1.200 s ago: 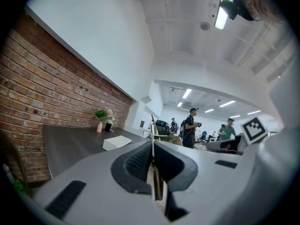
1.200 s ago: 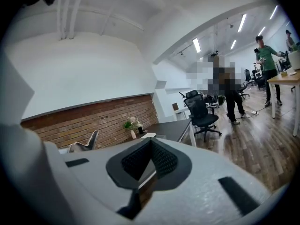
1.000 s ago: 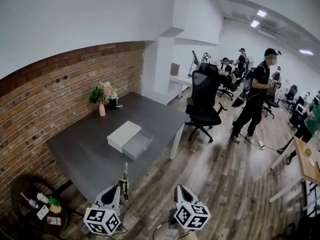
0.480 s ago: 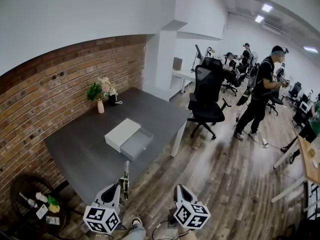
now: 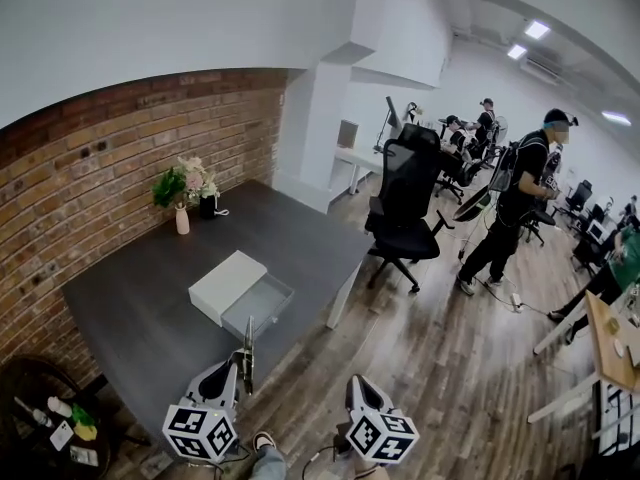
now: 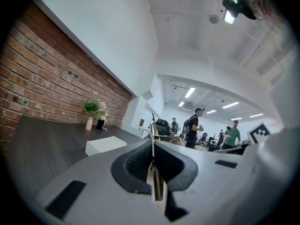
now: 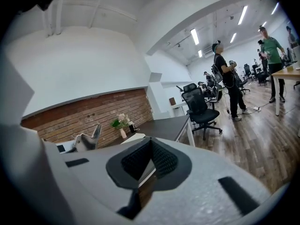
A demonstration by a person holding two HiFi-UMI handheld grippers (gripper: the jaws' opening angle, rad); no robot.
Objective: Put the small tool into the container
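The container is a white box [image 5: 226, 283] with its grey drawer [image 5: 258, 308] pulled out, lying on the dark grey table [image 5: 130, 318]. My left gripper [image 5: 243, 370] hovers just off the table's near edge, shut on the small tool [image 5: 248, 348], a thin metal strip that stands up out of the jaws. In the left gripper view the tool [image 6: 152, 135] sticks out between the closed pads of the left gripper [image 6: 152, 150], with the box [image 6: 105, 145] ahead to the left. My right gripper [image 5: 357, 380] is beside it over the floor. In its own view the right gripper [image 7: 150, 142] is shut and empty.
A vase of flowers [image 5: 182, 213] and a small black object [image 5: 207, 206] stand at the table's far side by the brick wall. A black office chair [image 5: 405, 208] and a standing person [image 5: 515, 208] are beyond. A low round table [image 5: 40, 418] sits at the left.
Both grippers have come closer to the table; the table and box have slid left and down in the head view. A shoe now shows at the bottom edge.
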